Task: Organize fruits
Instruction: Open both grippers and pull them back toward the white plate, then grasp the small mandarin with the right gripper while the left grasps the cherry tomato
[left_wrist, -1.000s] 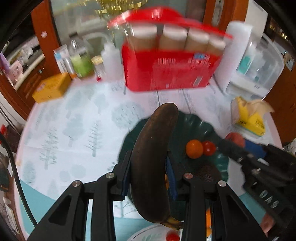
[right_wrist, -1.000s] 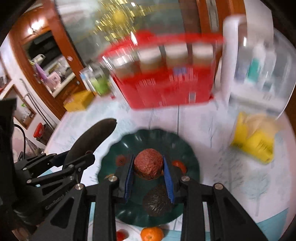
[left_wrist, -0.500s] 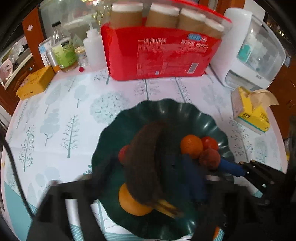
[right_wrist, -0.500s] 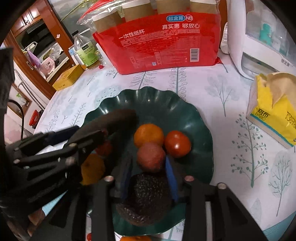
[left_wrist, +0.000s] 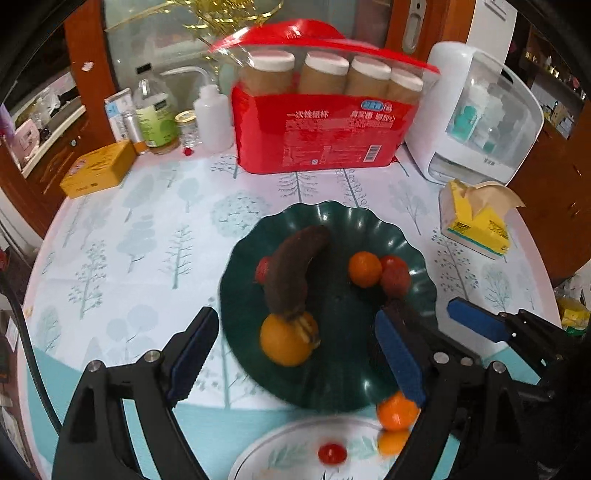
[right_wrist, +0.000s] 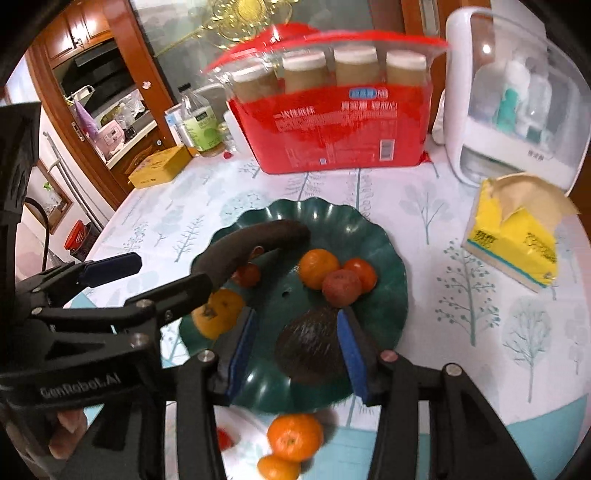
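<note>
Near edge: a white plate (left_wrist: 258, 458) carries a glossy cherry tomato (left_wrist: 331, 453) and smooth tangerines (right_wrist: 294, 437). Left claw (left_wrist: 295, 354): jaws have just been opening, now wide and released, nothing between them. Right claw (right_wrist: 295, 354): jaws have just been opening, released, straddling a rough dark avocado (right_wrist: 310, 345) without pressing it. The scalloped green plate (left_wrist: 413, 240) on the tree-patterned desk (left_wrist: 129, 240) holds a curved, blackened banana (left_wrist: 295, 269).

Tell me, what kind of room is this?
Probably a dining area at home, beside a kitchen. A round table with a tree-print cloth holds a green plate of fruit, a red pack of paper cups and a yellow tissue box, with wooden cabinets behind.
</note>
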